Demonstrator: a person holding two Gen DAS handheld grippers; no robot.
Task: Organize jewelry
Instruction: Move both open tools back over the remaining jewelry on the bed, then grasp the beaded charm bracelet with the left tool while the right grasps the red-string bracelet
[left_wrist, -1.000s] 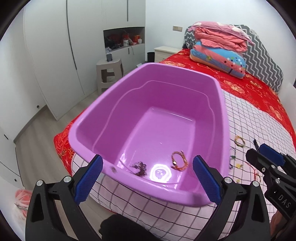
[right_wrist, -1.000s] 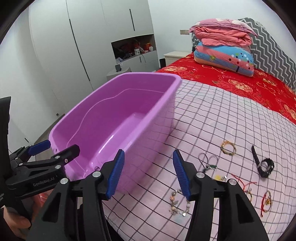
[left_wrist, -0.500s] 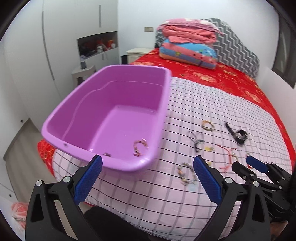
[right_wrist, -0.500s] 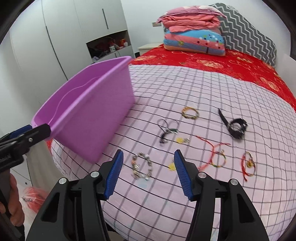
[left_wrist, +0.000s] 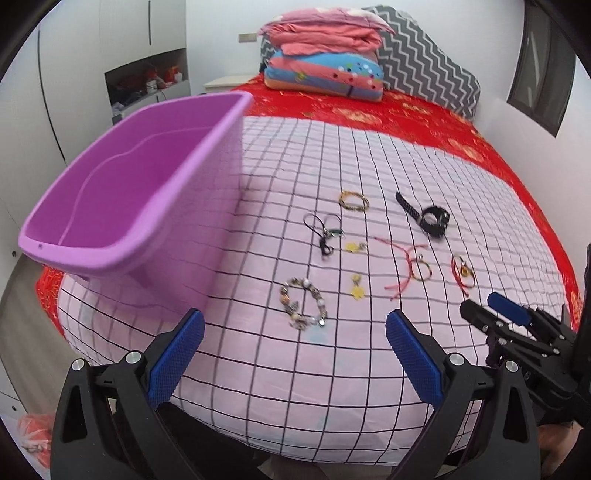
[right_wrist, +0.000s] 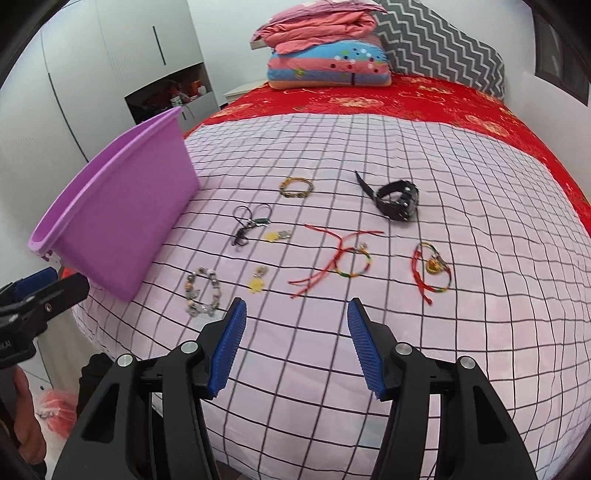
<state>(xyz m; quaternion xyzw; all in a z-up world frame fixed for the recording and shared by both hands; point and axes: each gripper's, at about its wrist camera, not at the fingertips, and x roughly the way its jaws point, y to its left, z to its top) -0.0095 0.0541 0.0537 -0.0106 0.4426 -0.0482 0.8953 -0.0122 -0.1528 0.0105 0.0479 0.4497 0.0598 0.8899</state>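
Jewelry, with a beaded bracelet nearest, lies scattered on the checked bed cover right of the purple tub; I hold both left tongs and right tongs wide, empty, above it.

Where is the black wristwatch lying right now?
In both wrist views, the black wristwatch lies on the pink checked bedspread, right of the yellow-green braided bracelet.

Folded quilts stacked by zigzag headboard, white wardrobe left
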